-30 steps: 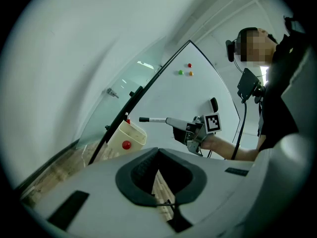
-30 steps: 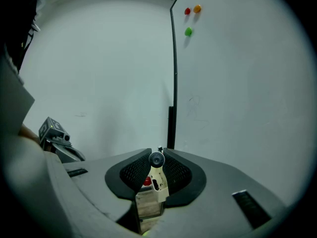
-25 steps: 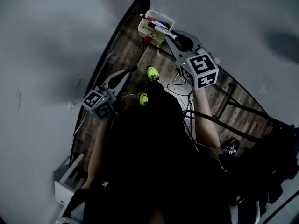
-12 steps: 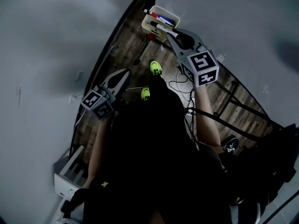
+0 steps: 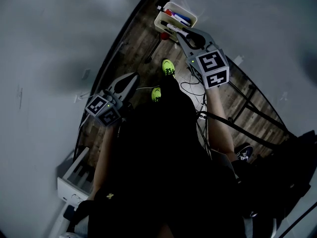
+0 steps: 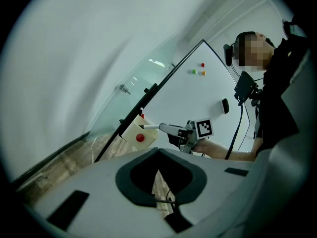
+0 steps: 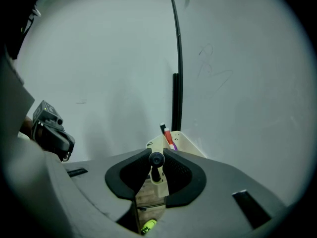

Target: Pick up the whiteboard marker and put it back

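**Marker gripped just short of its holder**

The right tool is clenched on the whiteboard marker, seen end-on at lower centre of the right gripper view. Just beyond it, a cream holder sits against the whiteboard with a red marker standing inside. The left tool is closed on nothing, well apart at the head view's left.

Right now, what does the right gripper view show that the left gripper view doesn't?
Right gripper view only: the right gripper clamping the marker end-on, and a yellow shoe below. Left gripper view only: the left gripper, jaws together and empty, and a red magnet on the tray. Both: tray, whiteboard, marker.
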